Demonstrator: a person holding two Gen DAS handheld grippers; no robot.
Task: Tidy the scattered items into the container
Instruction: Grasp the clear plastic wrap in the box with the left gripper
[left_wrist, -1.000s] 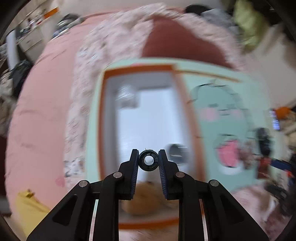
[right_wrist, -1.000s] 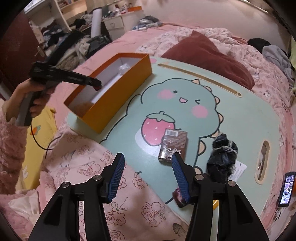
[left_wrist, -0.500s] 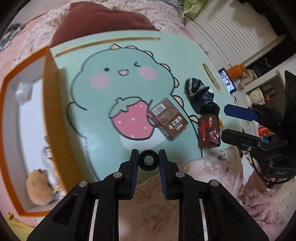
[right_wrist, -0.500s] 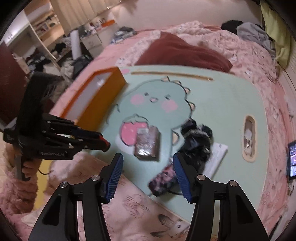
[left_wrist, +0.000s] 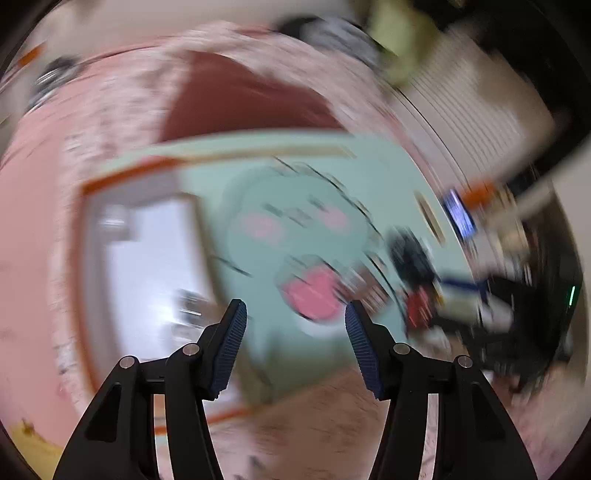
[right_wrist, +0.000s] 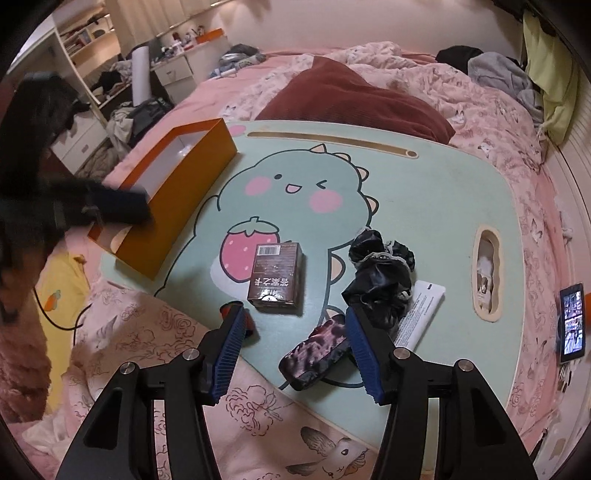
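Released, the left gripper (left_wrist: 295, 314) has just opened, empty, beside the orange box (left_wrist: 88, 192).

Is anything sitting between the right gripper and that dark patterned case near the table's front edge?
Nothing visible. The right gripper hangs open just above the patterned case, whose far end already lies beside its right finger. The brown box and black scrunchie lie farther back on the lap table, clear of the approach.
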